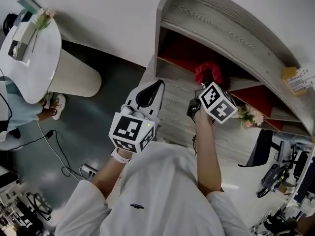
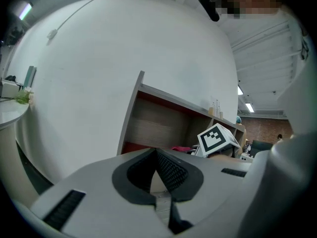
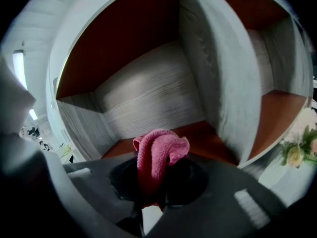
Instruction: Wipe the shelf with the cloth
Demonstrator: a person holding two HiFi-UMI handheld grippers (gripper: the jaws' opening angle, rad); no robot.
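Right jaws: clamped tight on the cloth (image 3: 157,155), and a pink bunch bulges up from between them.
Right gripper (image 3: 152,180): nosed into a shelf compartment at the centre of the head view.
Cloth: hanging just over the compartment's red floor; I can't tell whether it touches the board.
Left jaws: pressed together, with nothing between them.
Left gripper (image 1: 147,95): near the shelf's left end, just left of the right gripper and clear of the cloth.
Shelf (image 1: 221,33): grey wood grain outside, red inside, sweeping across the upper right of the head view.
Flowers (image 1: 251,116): a pale bunch at centre right, beside the right gripper.
Table (image 1: 37,58): round and white in the upper left, well apart from the shelf.
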